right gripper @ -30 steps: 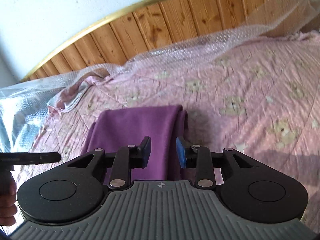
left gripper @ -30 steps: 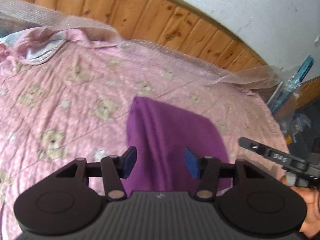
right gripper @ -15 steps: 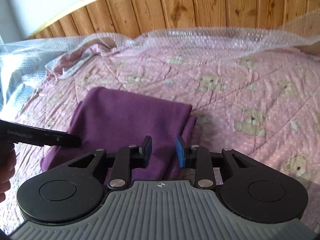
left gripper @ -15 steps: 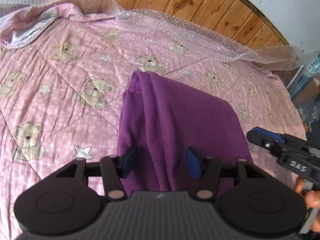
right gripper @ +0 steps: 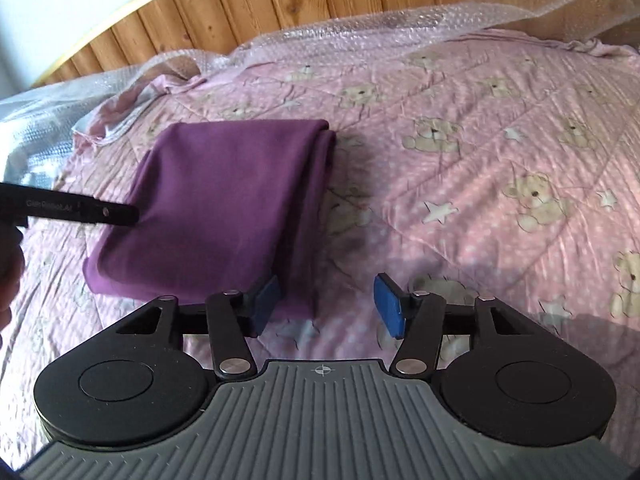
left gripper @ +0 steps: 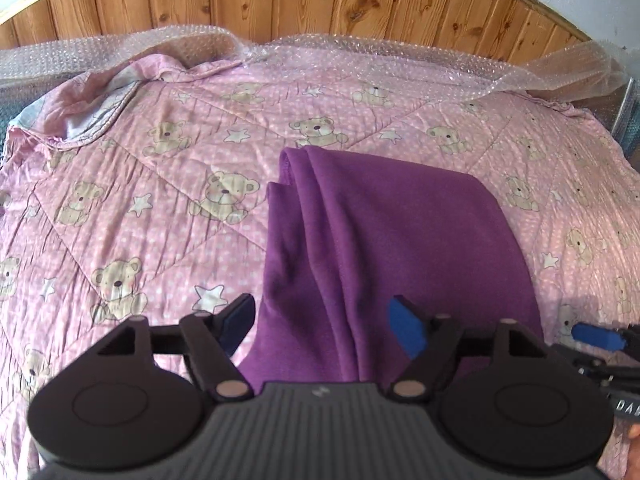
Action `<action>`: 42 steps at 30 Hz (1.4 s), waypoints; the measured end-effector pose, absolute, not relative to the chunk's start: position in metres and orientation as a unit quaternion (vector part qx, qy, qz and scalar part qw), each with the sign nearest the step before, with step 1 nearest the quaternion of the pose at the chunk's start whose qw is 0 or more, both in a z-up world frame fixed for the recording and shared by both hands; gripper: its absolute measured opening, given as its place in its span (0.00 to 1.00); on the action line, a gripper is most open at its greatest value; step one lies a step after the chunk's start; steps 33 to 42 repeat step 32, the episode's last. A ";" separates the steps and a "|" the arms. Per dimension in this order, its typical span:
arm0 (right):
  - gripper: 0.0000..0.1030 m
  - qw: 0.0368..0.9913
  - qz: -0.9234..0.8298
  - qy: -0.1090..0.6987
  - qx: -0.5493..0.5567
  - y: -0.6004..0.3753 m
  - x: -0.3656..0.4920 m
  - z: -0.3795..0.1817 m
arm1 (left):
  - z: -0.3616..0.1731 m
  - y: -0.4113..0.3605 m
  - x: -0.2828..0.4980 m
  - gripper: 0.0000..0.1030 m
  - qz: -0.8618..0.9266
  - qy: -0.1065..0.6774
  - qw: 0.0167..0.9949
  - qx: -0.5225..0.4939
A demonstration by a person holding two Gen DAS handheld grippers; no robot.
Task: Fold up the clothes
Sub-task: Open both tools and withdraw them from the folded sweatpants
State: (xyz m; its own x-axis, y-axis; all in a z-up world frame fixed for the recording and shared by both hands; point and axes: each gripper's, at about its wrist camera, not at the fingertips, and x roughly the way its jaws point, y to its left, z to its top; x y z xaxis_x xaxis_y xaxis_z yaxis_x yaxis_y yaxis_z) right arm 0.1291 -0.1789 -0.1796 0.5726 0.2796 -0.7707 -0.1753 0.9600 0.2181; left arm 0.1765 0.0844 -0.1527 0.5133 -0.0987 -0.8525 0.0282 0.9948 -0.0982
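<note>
A folded purple garment [left gripper: 392,240] lies flat on the pink bedspread; in the right wrist view the purple garment [right gripper: 224,200] sits left of centre. My left gripper [left gripper: 324,320] is open, its jaws straddling the garment's near left edge, holding nothing. My right gripper [right gripper: 328,304] is open and empty, just past the garment's near right corner. The right gripper's blue fingertip [left gripper: 596,336] shows at the left view's right edge. The left gripper's finger [right gripper: 80,210] reaches over the garment's left side.
The pink teddy-bear bedspread [left gripper: 160,200] covers the bed. Bubble wrap [left gripper: 360,52] lies along the far edge below a wooden panel wall [left gripper: 280,0]. A turned-back corner of the spread [left gripper: 92,112] is at the far left.
Both grippers have dropped closer to the bed and pitched down. The right gripper has opened wider and let the garment's right edge go; it now lies flat. The left stayed open.
</note>
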 end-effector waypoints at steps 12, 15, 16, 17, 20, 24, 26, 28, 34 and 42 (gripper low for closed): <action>0.80 0.877 0.118 0.464 0.034 -0.171 0.071 -0.154 | -0.111 0.066 0.123 1.00 -0.035 0.481 0.876 -0.022; 0.82 0.886 0.097 0.452 0.040 -0.164 0.054 -0.143 | -0.105 0.065 0.108 1.00 -0.047 0.478 0.877 -0.028; 0.82 0.886 0.089 0.452 0.049 -0.162 0.048 -0.140 | -0.103 0.065 0.103 1.00 -0.051 0.478 0.877 -0.031; 0.82 0.885 0.084 0.454 0.061 -0.160 0.043 -0.139 | -0.100 0.065 0.099 1.00 -0.055 0.477 0.876 -0.034; 0.82 0.883 0.081 0.456 0.074 -0.147 0.030 -0.135 | -0.094 0.065 0.084 1.00 -0.071 0.478 0.874 -0.046; 0.82 0.889 0.082 0.447 0.056 -0.128 0.020 -0.123 | -0.078 0.070 0.061 1.00 -0.090 0.451 0.885 -0.069; 0.82 0.891 0.082 0.444 0.051 -0.121 0.019 -0.118 | -0.071 0.075 0.051 1.00 -0.082 0.434 0.894 -0.082; 0.82 0.892 0.082 0.442 0.049 -0.117 0.019 -0.116 | -0.065 0.080 0.043 1.00 -0.066 0.428 0.897 -0.087; 0.82 0.892 0.074 0.442 0.052 -0.111 0.019 -0.112 | -0.060 0.091 0.032 1.00 -0.049 0.429 0.898 -0.083; 0.82 0.892 0.074 0.442 0.052 -0.111 0.019 -0.112 | -0.060 0.091 0.032 1.00 -0.049 0.429 0.898 -0.083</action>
